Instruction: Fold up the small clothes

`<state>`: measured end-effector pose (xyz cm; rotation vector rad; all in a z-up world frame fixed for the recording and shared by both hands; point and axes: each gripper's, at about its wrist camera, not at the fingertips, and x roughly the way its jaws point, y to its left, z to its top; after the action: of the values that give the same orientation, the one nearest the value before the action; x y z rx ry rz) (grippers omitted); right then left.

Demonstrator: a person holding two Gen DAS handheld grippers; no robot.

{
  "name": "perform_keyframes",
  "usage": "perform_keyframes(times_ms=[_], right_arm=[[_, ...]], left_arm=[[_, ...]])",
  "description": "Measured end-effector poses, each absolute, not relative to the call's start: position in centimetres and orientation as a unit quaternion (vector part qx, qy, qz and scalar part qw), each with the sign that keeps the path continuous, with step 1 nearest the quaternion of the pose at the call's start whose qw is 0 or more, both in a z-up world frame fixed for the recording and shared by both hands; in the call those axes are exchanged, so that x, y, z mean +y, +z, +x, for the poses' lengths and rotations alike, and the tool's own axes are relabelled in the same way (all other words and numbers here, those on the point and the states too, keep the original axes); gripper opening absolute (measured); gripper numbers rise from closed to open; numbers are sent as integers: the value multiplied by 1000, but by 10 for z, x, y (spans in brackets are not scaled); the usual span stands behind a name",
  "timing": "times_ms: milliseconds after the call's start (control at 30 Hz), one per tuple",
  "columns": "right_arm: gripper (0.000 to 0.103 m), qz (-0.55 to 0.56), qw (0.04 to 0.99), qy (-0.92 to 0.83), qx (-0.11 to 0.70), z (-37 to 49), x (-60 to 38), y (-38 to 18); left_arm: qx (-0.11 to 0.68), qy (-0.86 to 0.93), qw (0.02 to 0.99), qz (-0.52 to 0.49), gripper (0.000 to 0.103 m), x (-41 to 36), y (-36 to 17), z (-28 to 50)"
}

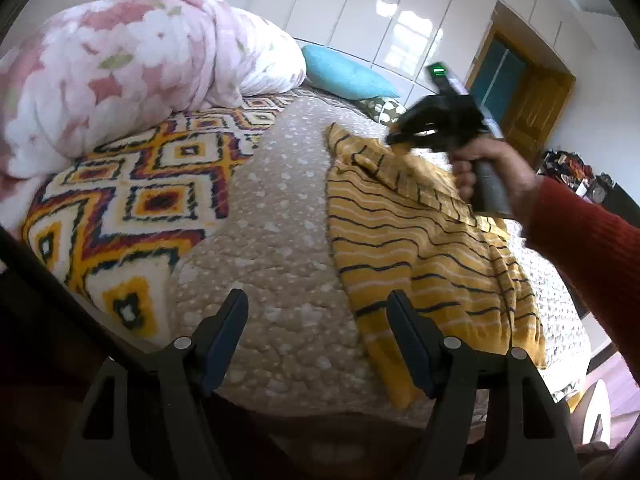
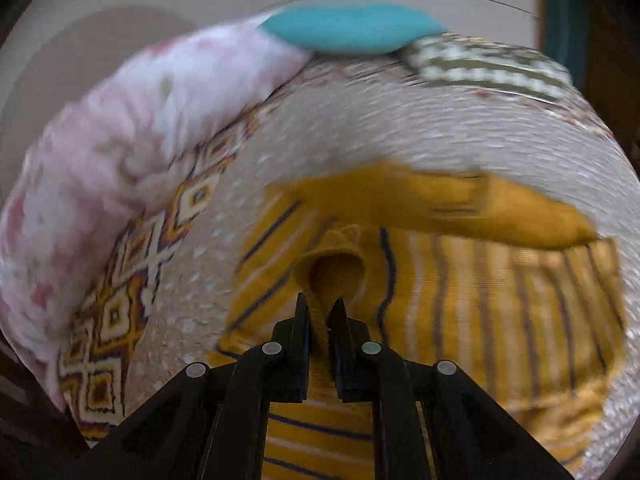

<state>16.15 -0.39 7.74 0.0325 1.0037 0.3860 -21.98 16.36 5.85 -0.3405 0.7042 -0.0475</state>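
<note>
A small mustard-yellow garment with dark and white stripes lies on the beige dotted bedspread. My left gripper is open and empty, just above the bedspread beside the garment's near left edge. My right gripper is shut on a fold of the yellow garment and holds that part lifted over the rest. In the left wrist view the right gripper hangs over the garment's far end, held by a hand in a red sleeve. The right wrist view is blurred.
A pink floral duvet is bunched at the bed's far left. A diamond-patterned blanket lies beside it. A teal pillow and a green patterned pillow sit at the head. White wardrobes stand behind.
</note>
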Motion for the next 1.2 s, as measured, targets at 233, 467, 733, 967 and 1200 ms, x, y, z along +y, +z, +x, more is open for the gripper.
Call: perform_keyframes(times_ms=[233,467,733,967,1200], right_arm=[[22,-42,838,188,510,183,75,29],[53,-4,837,243,491,174,80,57],[55,-12,847,193,496,92,-72,68],[56,25,863,17,504,19,-274,62],[51,135,879,37,456,8,-327,69]], left_arm=[[355,-23,913,-201,71,180,39,-220],[360,-12,910,-204,71,182,33,-220],[361,-15,912,-193,71,169,38,-219],[379,-29,909,-171,72,142,43,-204],[373,-75,908,-175,86,118,78,-142]])
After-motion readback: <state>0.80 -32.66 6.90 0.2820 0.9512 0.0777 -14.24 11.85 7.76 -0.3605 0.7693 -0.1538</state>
